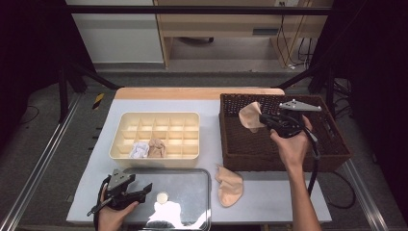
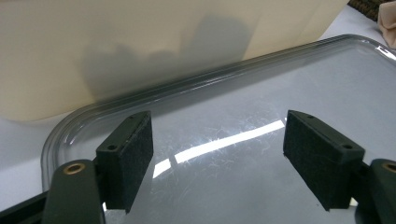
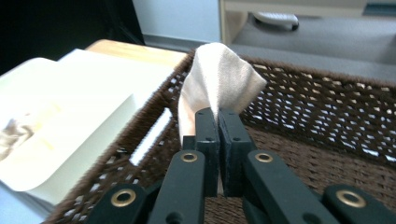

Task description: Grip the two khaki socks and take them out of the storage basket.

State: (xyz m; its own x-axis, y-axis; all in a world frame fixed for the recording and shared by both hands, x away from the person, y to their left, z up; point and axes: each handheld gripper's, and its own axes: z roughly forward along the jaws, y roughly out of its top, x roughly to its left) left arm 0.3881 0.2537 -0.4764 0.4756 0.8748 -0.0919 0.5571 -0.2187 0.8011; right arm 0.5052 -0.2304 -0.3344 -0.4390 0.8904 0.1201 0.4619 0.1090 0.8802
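My right gripper (image 1: 262, 118) is shut on a beige sock (image 1: 250, 116) and holds it up above the dark wicker basket (image 1: 332, 159). In the right gripper view the sock (image 3: 219, 84) rises from between the closed jaws of the right gripper (image 3: 218, 116). A second beige sock (image 1: 230, 185) lies flat on the table in front of the basket. My left gripper (image 1: 146, 188) rests low at the near left, open, over the clear lid (image 1: 192, 211). In the left gripper view the left gripper (image 2: 217, 154) has nothing between its jaws above the clear lid (image 2: 280, 84).
A cream divided organiser box (image 1: 144, 118) sits mid-table with a white sock (image 1: 138, 150) and a beige sock (image 1: 156, 148) in two front cells. The box wall (image 2: 116, 46) stands just beyond the lid. A small round object (image 1: 162, 197) shows at the lid.
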